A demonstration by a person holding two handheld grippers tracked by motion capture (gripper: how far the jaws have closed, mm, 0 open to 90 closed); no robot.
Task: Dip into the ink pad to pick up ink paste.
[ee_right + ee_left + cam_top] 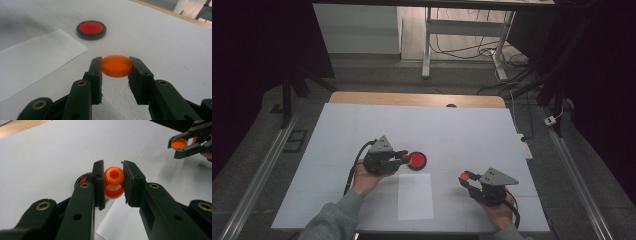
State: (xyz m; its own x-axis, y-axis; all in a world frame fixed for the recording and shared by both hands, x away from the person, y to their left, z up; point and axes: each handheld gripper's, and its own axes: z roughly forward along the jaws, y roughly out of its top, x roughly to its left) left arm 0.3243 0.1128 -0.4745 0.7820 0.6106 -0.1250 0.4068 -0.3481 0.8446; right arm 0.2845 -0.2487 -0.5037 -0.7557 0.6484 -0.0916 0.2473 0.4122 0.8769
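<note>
The left tool (113,183) is clenched on a small orange bottle (114,182). Its two black jaws press the bottle from either side, and the open neck faces the left gripper view's camera. In the high view the left tool (404,156) sits left of centre on the worktop (462,130), held by the person's left hand (367,177), with its tip just beside a red dish (417,160). The left gripper view shows the dish (81,180) partly hidden behind the left jaw, lying on the worktop beneath and behind the bottle.

The right tool (116,68) is clenched on an orange cap (117,66). The jaws grip the cap at its rim on opposite sides, and the cap lies flat between them with its open side up. In the high view the right tool (465,177) is at the right front of the worktop, held by the right hand (499,210), with the cap (465,175) at its tip. The left gripper view shows the cap (179,144) farther off at the upper right, between the right tool's jaws.

The bottle and the cap are well apart. A sheet (415,196) of white paper lies flat on the worktop between the two hands, just in front of the dish. In the right gripper view the dish (91,30) stands beyond the sheet's (35,57) far corner; its rim is dark and its inside is red.
</note>
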